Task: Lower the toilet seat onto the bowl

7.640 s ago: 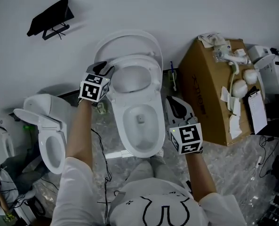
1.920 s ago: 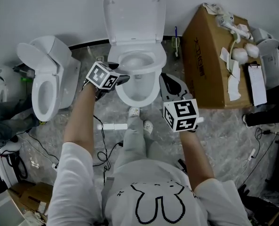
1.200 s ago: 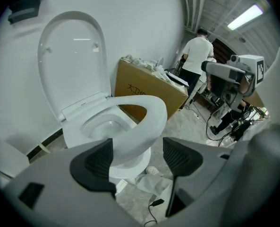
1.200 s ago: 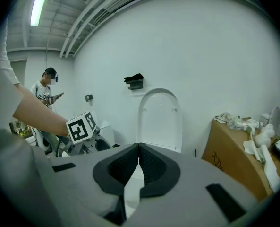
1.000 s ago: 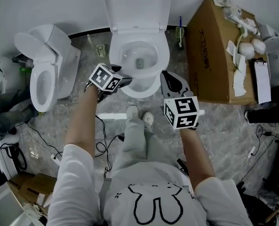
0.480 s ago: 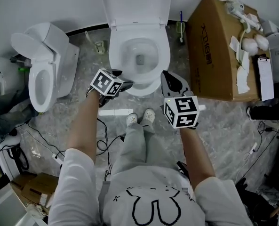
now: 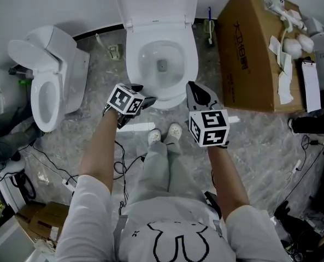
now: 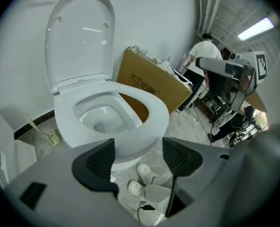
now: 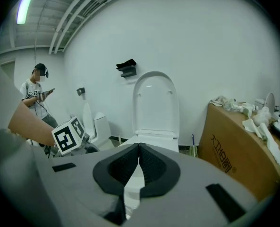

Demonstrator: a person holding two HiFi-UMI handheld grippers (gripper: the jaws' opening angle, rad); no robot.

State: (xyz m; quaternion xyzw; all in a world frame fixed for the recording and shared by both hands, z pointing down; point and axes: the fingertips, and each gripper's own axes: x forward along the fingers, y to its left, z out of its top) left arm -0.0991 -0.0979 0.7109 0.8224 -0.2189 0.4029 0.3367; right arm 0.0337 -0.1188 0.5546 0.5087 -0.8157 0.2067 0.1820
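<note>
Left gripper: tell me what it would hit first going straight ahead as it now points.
Likely the front edge of the toilet, which sits just beyond the open left gripper; how near it is remains unclear.

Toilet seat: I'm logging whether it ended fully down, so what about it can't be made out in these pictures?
- Head view: the seat and bowl are white on white from above and no seam shows, so full contact is unreadable. The lid is cut off at its top by the upper edge.
- Left gripper view: the left gripper, jaws apart, hides the bowl's front.
- Right gripper view: the right gripper, jaws together, hides most of the seat.
</note>
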